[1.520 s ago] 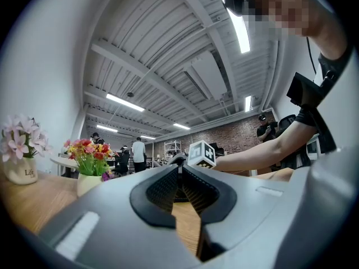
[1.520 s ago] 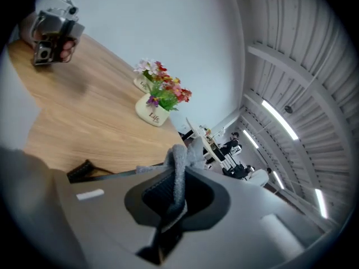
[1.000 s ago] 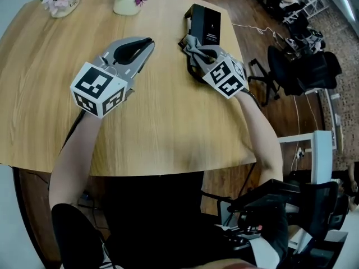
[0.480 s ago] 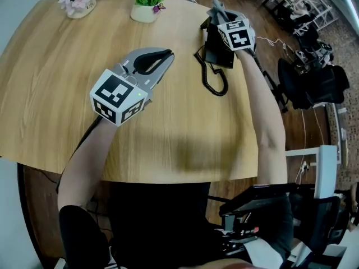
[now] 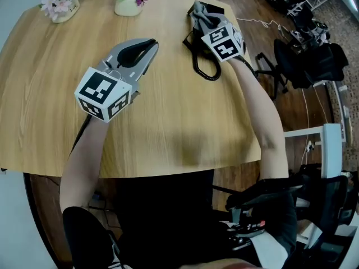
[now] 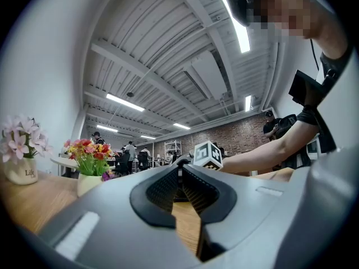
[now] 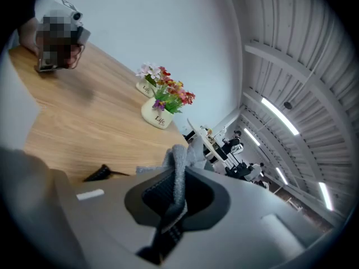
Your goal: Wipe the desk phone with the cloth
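Note:
A black desk phone [image 5: 215, 8] lies at the far right of the round wooden table [image 5: 168, 122], and its coiled cord [image 5: 203, 67] loops toward me. My right gripper [image 5: 201, 18] [image 7: 176, 190] is shut on a grey cloth [image 5: 199, 11] [image 7: 178, 170], which lies bunched on top of the phone and hides most of it. Left of the phone, my left gripper [image 5: 150, 42] [image 6: 180, 171] hovers over bare table. It is shut with nothing between its jaws.
Two white flower pots stand at the table's far edge, one with red and yellow flowers [image 5: 128, 3] [image 7: 157, 114] and one with pale pink flowers [image 5: 59, 7] [image 6: 22, 170]. A black office chair [image 5: 305, 63] stands beyond the table's right edge [image 5: 247, 100].
My right gripper carried the cloth from the phone's near end to its far part, then drew back a little. The left gripper has barely moved.

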